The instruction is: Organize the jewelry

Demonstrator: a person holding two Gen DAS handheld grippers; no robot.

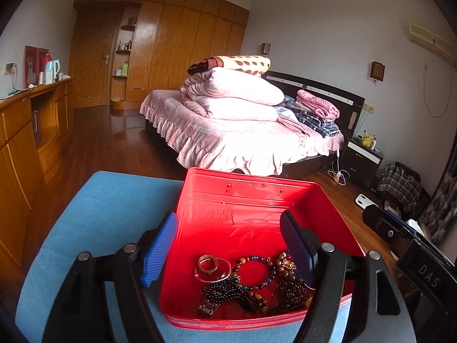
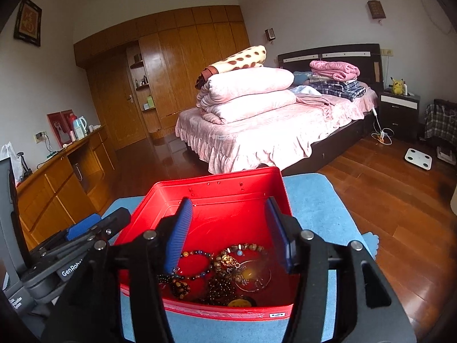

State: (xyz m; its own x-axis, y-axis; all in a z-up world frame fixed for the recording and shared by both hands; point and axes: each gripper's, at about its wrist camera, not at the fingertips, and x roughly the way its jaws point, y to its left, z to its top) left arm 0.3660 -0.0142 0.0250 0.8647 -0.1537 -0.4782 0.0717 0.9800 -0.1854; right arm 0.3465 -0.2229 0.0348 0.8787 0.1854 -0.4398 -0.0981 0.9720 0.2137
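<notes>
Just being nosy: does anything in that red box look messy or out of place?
Yes. The jewelry lies in one tangled heap at the near end of the red box: bead bracelets, bangles and dark strands overlap, unsorted. Nothing looks spilled outside or broken.

Your left gripper (image 1: 228, 245) and right gripper (image 2: 228, 231) share black frames, ribbed blue pads (image 1: 160, 250), silver pivot screws (image 2: 307, 233) behind the fingers, and white lettering.

Your right gripper (image 2: 227, 233) wide open over the red tin (image 2: 228, 197), beads and bracelets (image 2: 220, 274) piled inside, blue mat (image 2: 314, 214) underneath, your left gripper (image 2: 85, 228) poking in beside it
</notes>
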